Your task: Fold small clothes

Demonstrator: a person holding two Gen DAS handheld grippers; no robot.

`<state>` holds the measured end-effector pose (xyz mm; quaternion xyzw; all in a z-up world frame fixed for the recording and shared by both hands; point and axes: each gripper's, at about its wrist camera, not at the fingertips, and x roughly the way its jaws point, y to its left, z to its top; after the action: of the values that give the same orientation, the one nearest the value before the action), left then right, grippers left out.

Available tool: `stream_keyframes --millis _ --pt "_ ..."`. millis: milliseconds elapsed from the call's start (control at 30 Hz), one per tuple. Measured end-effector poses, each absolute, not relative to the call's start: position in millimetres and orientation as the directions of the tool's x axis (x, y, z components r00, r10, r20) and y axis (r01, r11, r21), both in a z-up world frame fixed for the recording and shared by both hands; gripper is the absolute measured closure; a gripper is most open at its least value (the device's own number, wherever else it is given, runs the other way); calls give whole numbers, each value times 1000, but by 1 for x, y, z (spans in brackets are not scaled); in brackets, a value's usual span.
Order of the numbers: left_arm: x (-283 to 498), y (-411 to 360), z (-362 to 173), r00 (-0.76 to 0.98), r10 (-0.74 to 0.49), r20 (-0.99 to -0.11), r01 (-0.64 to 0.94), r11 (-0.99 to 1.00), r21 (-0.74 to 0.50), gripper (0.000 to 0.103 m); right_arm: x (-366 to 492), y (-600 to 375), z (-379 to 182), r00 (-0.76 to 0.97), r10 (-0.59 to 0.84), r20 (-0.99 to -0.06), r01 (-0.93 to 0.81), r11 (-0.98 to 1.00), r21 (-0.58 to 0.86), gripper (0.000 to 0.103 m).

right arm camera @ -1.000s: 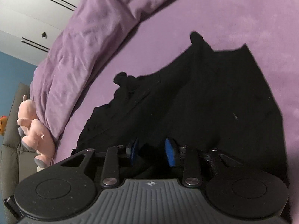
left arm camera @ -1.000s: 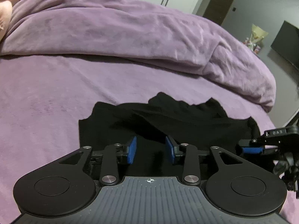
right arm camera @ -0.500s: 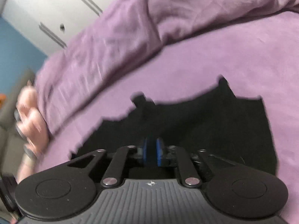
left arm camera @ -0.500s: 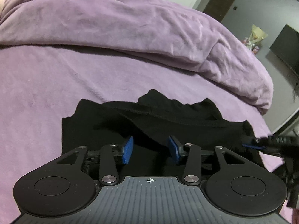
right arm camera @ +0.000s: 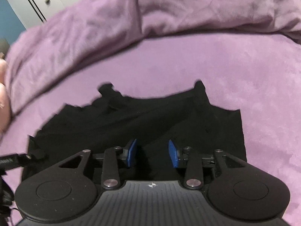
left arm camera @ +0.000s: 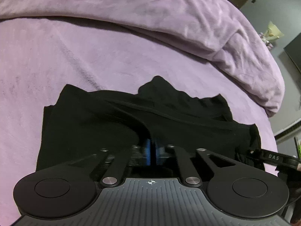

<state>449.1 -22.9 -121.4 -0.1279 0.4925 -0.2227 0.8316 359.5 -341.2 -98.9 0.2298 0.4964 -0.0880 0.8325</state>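
Observation:
A small black garment lies rumpled on the purple bed sheet; it also shows in the right wrist view. My left gripper is shut at the garment's near edge, and a fold of black cloth rises to its blue pads. My right gripper is open, its blue pads apart just above the garment's near edge. The right gripper's tip shows at the right edge of the left wrist view.
A bunched purple duvet runs across the back of the bed. A pink soft toy lies at the far left. White wardrobe doors stand behind. The bed edge and a dark screen are at the right.
My left gripper has shut on the garment's near edge. My right gripper was open, shut half a second ago, and is now open again. Both views have shifted closer over the cloth.

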Motion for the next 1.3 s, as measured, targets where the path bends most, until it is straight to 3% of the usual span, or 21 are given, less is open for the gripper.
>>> stream_keyframes --millis 33,67,133,233,500,700,800,867,1000,1067,1167,1300 --pt "449 -23 -122 421 -497 -759 251 868 -429 99 359 -341 -100 499 78 -863 374 879 295 67" --pt "448 -23 -122 432 -492 -756 256 870 -420 99 360 -340 -101 503 66 -862 368 886 282 74" --pt "446 -22 -121 446 -498 -744 275 867 -416 99 358 -344 -102 507 45 -861 381 884 271 95" --pt "443 -20 -115 483 -498 -720 289 867 -406 100 352 -358 -101 552 97 -828 378 856 352 101" --pt "458 -19 -86 624 -429 -653 254 902 -349 100 347 -380 -62 772 37 -634 341 818 463 101" --pt "464 -35 -98 655 -333 -679 218 943 -252 96 364 -380 -80 739 -22 -674 406 812 419 99" --pt "446 -30 -98 687 -295 -664 240 955 -175 81 340 -378 -78 773 -36 -634 400 802 443 97" --pt "429 -23 -93 728 -282 -625 250 958 -142 70 325 -366 -75 807 -2 -590 335 824 456 89" --pt "409 -19 -89 740 -340 -580 280 940 -194 60 321 -327 -86 804 242 -543 131 819 559 75" --pt "405 -29 -95 708 -370 -602 327 927 -185 54 330 -293 -94 759 308 -573 34 861 508 75" --pt "404 -48 -110 702 -306 -643 336 938 -80 53 347 -262 -106 713 319 -624 -46 910 413 75" --pt "412 -48 -126 695 -262 -669 304 951 -58 50 364 -281 -118 750 153 -644 38 961 273 78"
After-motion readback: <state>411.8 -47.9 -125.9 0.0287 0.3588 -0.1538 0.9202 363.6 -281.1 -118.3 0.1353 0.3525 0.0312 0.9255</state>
